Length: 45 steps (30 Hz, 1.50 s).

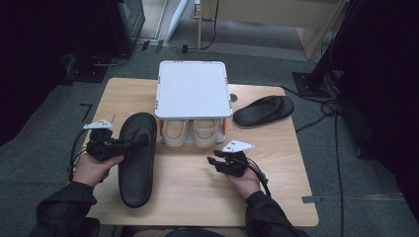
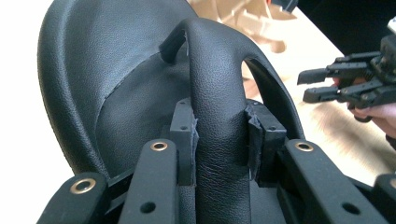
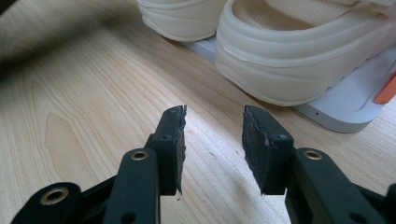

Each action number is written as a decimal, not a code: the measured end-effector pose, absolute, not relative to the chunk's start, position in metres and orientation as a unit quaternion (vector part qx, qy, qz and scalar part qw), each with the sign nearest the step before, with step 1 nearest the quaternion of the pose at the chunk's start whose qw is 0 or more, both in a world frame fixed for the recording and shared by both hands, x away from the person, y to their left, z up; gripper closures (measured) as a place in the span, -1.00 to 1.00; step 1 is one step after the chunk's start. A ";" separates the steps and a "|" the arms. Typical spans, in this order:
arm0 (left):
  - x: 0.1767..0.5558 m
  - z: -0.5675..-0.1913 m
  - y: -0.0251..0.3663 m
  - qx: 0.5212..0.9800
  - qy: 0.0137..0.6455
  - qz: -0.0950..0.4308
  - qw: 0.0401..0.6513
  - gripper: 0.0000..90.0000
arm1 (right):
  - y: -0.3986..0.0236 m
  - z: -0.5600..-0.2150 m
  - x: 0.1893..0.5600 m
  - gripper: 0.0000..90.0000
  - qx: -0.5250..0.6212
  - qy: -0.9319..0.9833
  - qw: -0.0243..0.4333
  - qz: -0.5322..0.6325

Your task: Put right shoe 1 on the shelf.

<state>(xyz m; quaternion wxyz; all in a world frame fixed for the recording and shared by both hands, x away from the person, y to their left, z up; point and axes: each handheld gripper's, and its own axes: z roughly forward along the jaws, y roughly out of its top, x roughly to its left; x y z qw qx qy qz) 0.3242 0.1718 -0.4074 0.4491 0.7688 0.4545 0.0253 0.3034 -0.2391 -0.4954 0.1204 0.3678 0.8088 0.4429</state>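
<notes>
high view shows a pale wooden table (image 1: pixel 197 197) with a soft grain, and on its left half a long black flip-flop (image 1: pixel 137 158) in matte, pebbled leather-like stuff, its sole a smooth rounded oval lying toe away from the person. the left gripper (image 1: pixel 141 142) reaches in from the side and has the sandal's strap (image 2: pixel 219 116) clamped between its jaws; in the left gripper view the thick, grained strap stands pinched between the two worn black pads, arching up to the toe post over the stitched footbed. the right gripper (image 1: pixel 213 161) sits near the table's middle, well apart from the sandal, its jaws apart with nothing between them, bare wood showing in the gap. behind them stands a white plastic rack (image 1: pixel 192 89) with a flat, glossy top and orange fittings, and a pair of chunky cream sandals (image 1: pixel 190 132) with rounded rubbery edges tucked under it. a second black flip-flop (image 1: pixel 263 110) lies at the far right, beside the rack.
</notes>
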 end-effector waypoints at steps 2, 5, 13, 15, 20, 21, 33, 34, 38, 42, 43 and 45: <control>0.327 -0.396 0.174 0.767 0.455 0.032 0.452 0.51 | -0.240 -0.495 0.303 0.32 0.370 0.808 0.120 0.442; 0.328 -0.389 0.175 0.767 0.456 0.036 0.451 0.51 | -0.240 -0.495 0.303 0.32 0.370 0.808 0.121 0.443; 0.340 -0.361 0.181 0.768 0.448 0.037 0.457 0.51 | -0.241 -0.496 0.304 0.32 0.370 0.809 0.119 0.440; 0.343 -0.358 0.182 0.770 0.444 0.032 0.457 0.51 | -0.241 -0.496 0.304 0.32 0.370 0.810 0.119 0.439; 0.354 -0.339 0.186 0.775 0.436 0.026 0.456 0.51 | -0.242 -0.496 0.304 0.32 0.371 0.809 0.121 0.440; 0.354 -0.339 0.186 0.775 0.436 0.026 0.456 0.51 | -0.242 -0.496 0.304 0.32 0.371 0.809 0.121 0.440; 0.374 -0.306 0.179 0.777 0.432 0.035 0.458 0.51 | -0.243 -0.497 0.305 0.32 0.373 0.809 0.119 0.439; 0.379 -0.302 0.177 0.777 0.432 0.036 0.456 0.51 | -0.243 -0.497 0.305 0.32 0.373 0.808 0.120 0.439; 0.388 -0.297 0.174 0.779 0.431 0.037 0.454 0.51 | -0.244 -0.496 0.305 0.32 0.374 0.808 0.119 0.440; 0.398 -0.292 0.169 0.780 0.433 0.037 0.451 0.51 | -0.245 -0.496 0.305 0.32 0.374 0.806 0.120 0.442; 0.402 -0.290 0.168 0.780 0.432 0.035 0.452 0.51 | -0.245 -0.496 0.305 0.32 0.375 0.806 0.122 0.442; 0.410 -0.287 0.164 0.780 0.433 0.031 0.451 0.51 | -0.246 -0.496 0.306 0.32 0.376 0.805 0.121 0.443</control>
